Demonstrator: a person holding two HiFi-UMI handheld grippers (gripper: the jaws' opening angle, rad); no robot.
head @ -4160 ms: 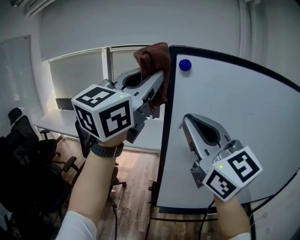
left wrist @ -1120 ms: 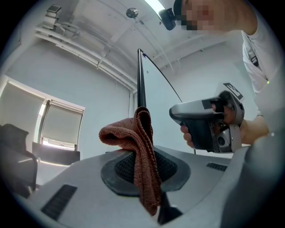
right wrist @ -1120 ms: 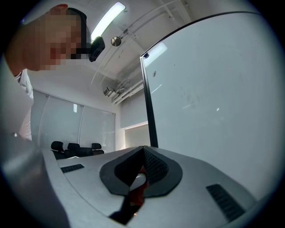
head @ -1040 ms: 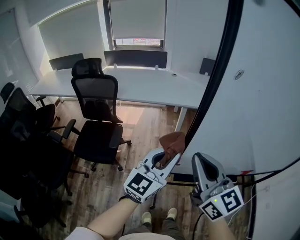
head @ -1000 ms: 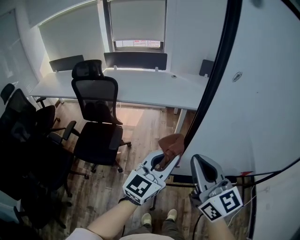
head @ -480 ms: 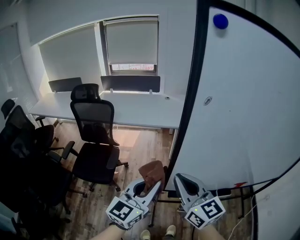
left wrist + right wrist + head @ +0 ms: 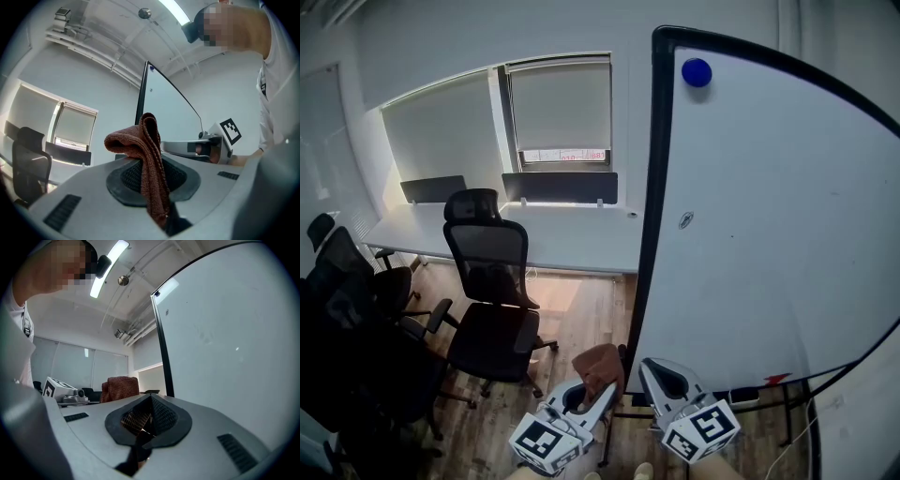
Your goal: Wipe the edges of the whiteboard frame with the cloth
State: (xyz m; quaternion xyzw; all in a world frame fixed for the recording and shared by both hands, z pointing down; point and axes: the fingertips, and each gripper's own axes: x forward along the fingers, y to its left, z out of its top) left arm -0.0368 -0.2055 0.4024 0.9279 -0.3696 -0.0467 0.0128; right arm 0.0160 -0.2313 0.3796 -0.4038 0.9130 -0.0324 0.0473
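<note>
Here the brown cloth (image 7: 146,154) is pinched between the closed fingers (image 7: 70,197) of the left gripper (image 7: 602,392), its free end bunched up and folded over above the finger pads. In the head view the cloth sits low, just beside the bottom stretch of the black whiteboard frame (image 7: 649,234) on its left edge; whether it touches the frame cannot be told. In the left gripper view the same dark edge rises straight up behind the cloth.

The right gripper (image 7: 661,377) is held close alongside the left, in front of the lower part of the white whiteboard (image 7: 769,234). Its fingers (image 7: 220,432) are closed on each other with nothing between them, the ribbed pads meeting in a ridge.

A round blue magnet (image 7: 697,72) sticks near the board's top left corner, and a small dark mark shows partway down the surface. A thin black cable (image 7: 853,361) curves across the board's lower right.

Left of the frame, a long white desk (image 7: 562,251) runs under windows covered by pale roller blinds (image 7: 560,103). A black mesh office chair (image 7: 492,272) stands at the desk on the wooden floor (image 7: 581,300), with more dark chairs crowded at the far left.
</note>
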